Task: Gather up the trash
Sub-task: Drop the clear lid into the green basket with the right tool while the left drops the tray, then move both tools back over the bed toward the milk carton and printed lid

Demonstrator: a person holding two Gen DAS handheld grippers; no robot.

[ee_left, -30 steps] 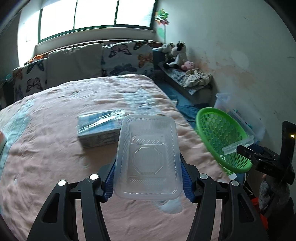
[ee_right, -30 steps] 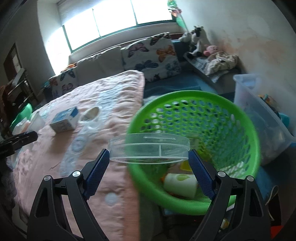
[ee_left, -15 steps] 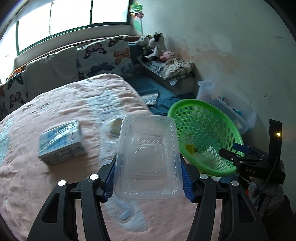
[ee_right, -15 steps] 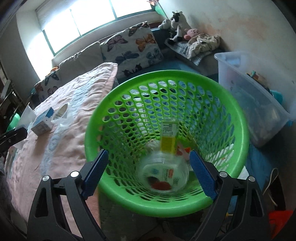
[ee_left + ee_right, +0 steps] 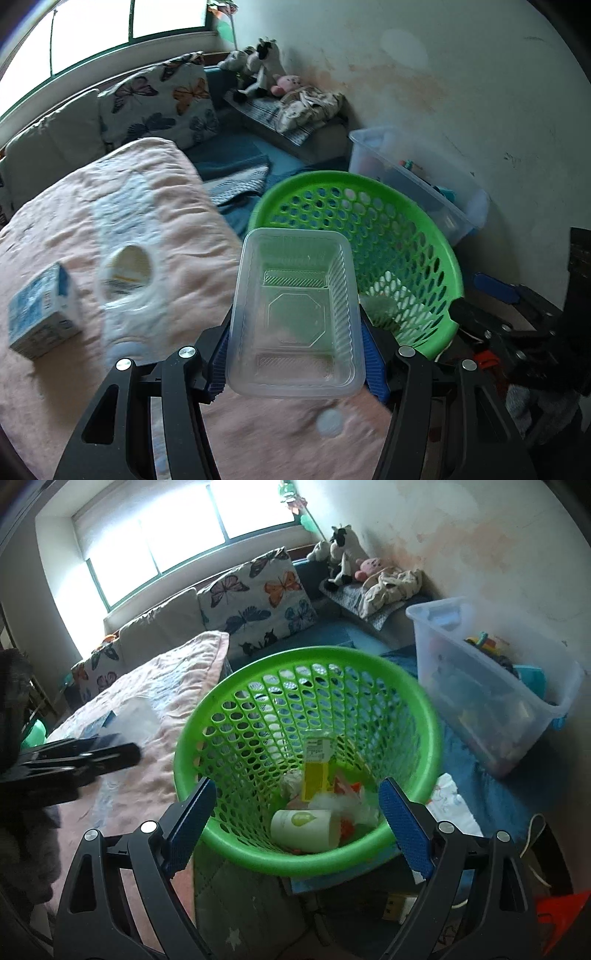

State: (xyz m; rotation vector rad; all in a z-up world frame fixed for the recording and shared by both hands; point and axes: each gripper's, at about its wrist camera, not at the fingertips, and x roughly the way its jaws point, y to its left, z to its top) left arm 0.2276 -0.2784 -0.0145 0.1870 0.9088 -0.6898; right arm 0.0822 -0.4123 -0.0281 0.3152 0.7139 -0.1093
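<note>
A clear rectangular plastic container (image 5: 295,314) hangs over the edge of the pink bed (image 5: 173,236), with my left gripper (image 5: 295,362) shut on its long sides. Just right of it, on the floor, stands the green mesh basket (image 5: 406,229). My right gripper (image 5: 299,812) hovers over the basket (image 5: 306,657), open and with nothing between its blue pads. Inside lie a paper cup (image 5: 301,825), a yellow carton (image 5: 316,771) and crumpled wrappers. A blue-and-white box (image 5: 40,314) and a clear round cup (image 5: 125,273) lie on the bed.
A clear storage bin (image 5: 491,686) full of toys stands right of the basket against the wall. Butterfly pillows (image 5: 258,602) and soft toys (image 5: 343,557) line the far side under the window. Blue mats cover the floor around the basket.
My right gripper let go of a round clear lid, which dropped into the basket, and it moved over the basket. My left gripper carried the container rightwards to the bed's edge.
</note>
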